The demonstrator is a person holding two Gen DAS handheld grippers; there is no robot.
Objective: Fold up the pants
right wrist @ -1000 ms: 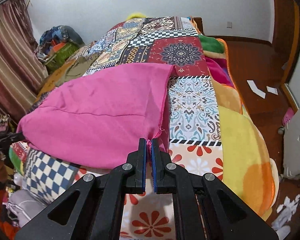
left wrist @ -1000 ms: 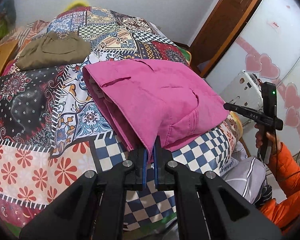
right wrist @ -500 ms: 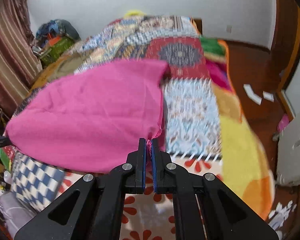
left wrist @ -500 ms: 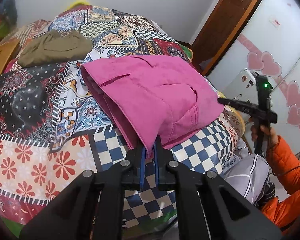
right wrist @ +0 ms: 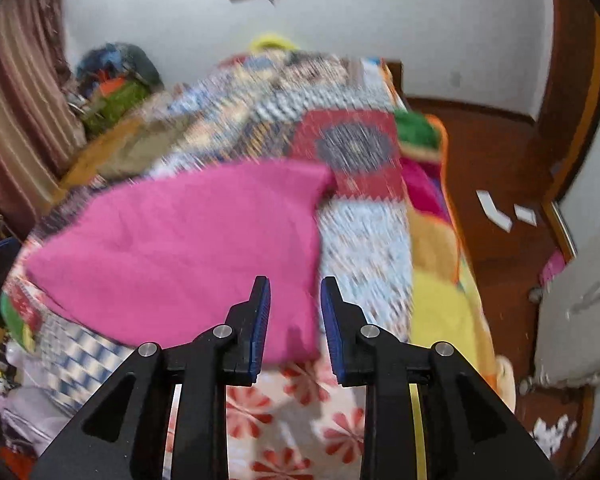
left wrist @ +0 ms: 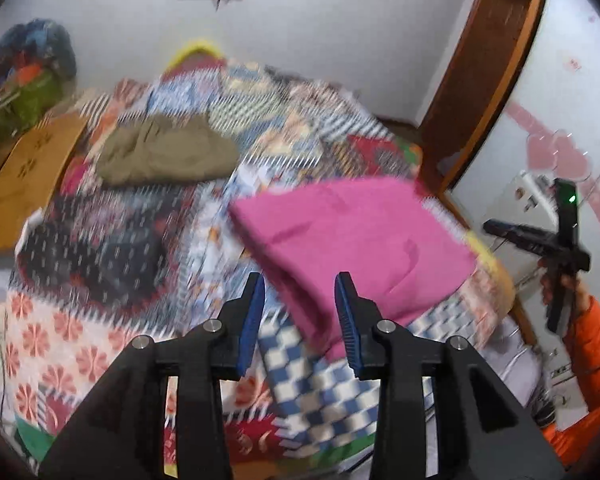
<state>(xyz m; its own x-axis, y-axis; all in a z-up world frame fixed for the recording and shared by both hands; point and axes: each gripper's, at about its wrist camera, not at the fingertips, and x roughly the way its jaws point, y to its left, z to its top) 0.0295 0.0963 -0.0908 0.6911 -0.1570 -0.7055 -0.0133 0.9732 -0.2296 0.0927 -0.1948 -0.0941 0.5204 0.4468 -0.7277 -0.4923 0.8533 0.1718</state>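
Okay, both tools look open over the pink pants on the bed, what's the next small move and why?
Probably back both tools away and check the fold. The left tool and right tool have just been opening, and their pads no longer press on the pink pants, which lie folded on the patchwork quilt. An olive garment lies farther back.

L gripper [left wrist: 300, 300], lower centre of its own view, is pointing down-fwd w/ jaws parted; they've just been opening, nothing pinched betw. them now. R gripper [right wrist: 294, 306], lower centre of its view, is doing the same: jaws just been opening, gap narrower, pads not pressing anything. In L view, far right edge, a hand [left wrist: 560, 280] in an orange sleeve [left wrist: 592, 352] is gripping the R gripper's handle.
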